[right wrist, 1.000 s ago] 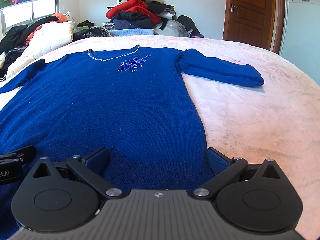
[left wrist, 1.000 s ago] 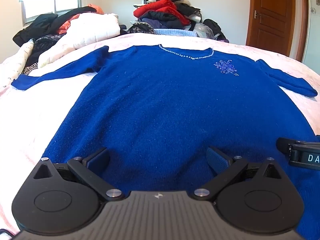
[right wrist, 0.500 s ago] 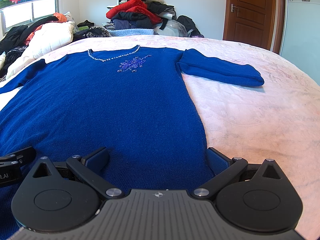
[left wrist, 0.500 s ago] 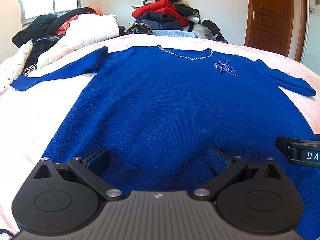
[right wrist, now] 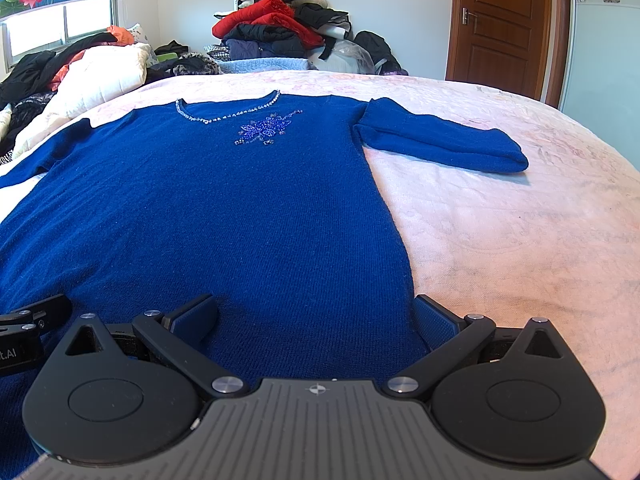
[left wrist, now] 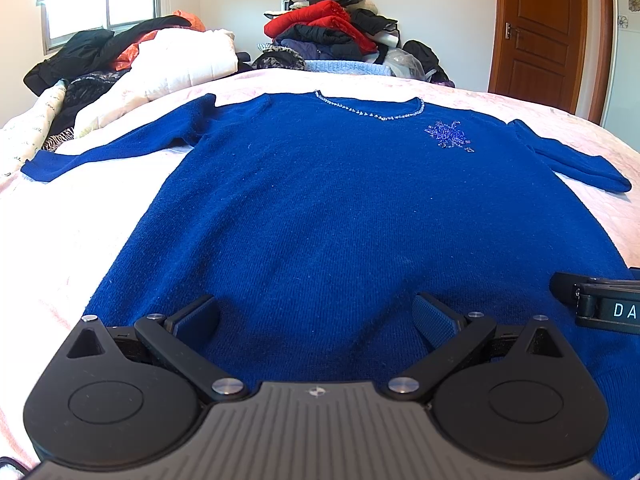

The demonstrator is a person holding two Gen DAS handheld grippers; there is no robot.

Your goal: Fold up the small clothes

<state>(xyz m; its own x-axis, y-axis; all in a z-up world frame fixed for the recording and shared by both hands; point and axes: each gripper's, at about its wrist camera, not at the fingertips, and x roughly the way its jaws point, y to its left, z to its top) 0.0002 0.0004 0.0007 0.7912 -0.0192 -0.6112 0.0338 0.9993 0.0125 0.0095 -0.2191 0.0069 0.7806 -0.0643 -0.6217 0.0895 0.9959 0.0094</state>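
- The royal-blue knitted sweater with a beaded neckline lies spread flat, front up, on the pale pink bedspread, its hem nearest both tongs and its collar far ahead of them.
- The left gripper hangs low over the hem, jaws wide apart with nothing between them, blue knit showing in the gap.
- The right gripper sits just beside it over the hem's right corner, jaws likewise spread and empty; its right finger is at the sweater's side edge, where the bedspread begins.
- Ahead and to the right of the right tongs, one sleeve lies out across the bedspread; ahead and to the left of the left tongs, the other sleeve stretches outward.
- Beyond the collar, a heap of red and black clothes waits at the far side.
- To my eye no fold has been made: this is the opening approach.
- Next, I'd judge, each pair must drop onto an edge and pinch both layers.
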